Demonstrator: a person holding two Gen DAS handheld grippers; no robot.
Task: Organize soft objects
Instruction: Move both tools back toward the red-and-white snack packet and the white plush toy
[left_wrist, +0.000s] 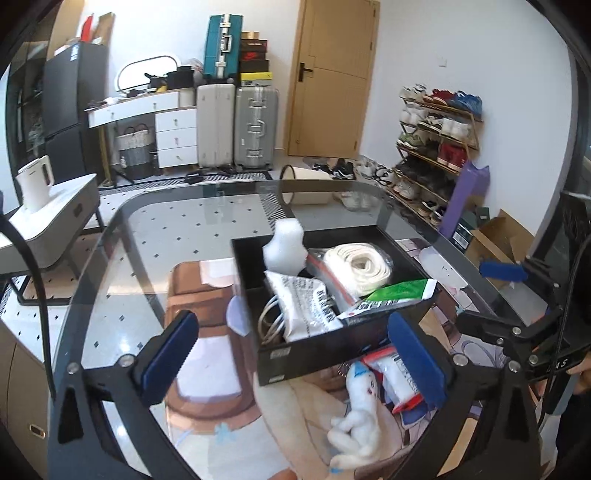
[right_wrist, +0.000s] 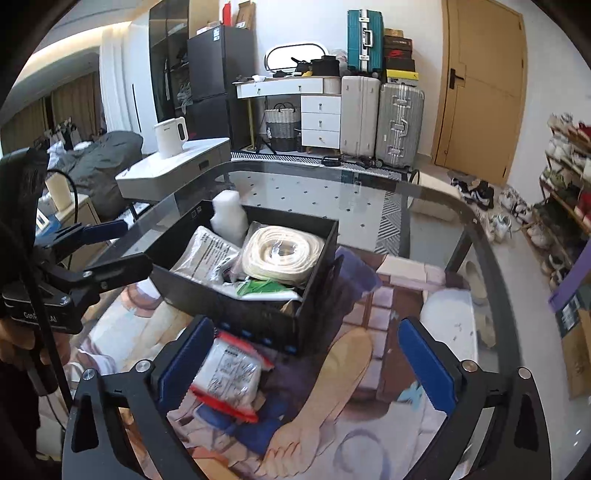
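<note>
A black open box (left_wrist: 314, 360) (right_wrist: 240, 314) stands on the glass table. It holds a white foam piece (left_wrist: 286, 245) (right_wrist: 229, 214), a bagged white rope coil (left_wrist: 364, 266) (right_wrist: 280, 254), a printed white pouch (left_wrist: 303, 306) (right_wrist: 210, 254), a green-and-white packet (left_wrist: 400, 291) (right_wrist: 264, 288) and a cable. In front of the box lie a red-edged clear packet (left_wrist: 397, 380) (right_wrist: 229, 373) and a white plush toy (left_wrist: 356, 417). My left gripper (left_wrist: 295, 360) is open and empty before the box. My right gripper (right_wrist: 306, 363) is open, its left finger beside the red-edged packet.
The glass table (left_wrist: 177, 236) has a printed mat (right_wrist: 369, 424) under the objects. A white side table with a kettle (left_wrist: 35, 184) stands left. Suitcases (left_wrist: 236, 125), a door and a shoe rack (left_wrist: 436, 140) are across the room.
</note>
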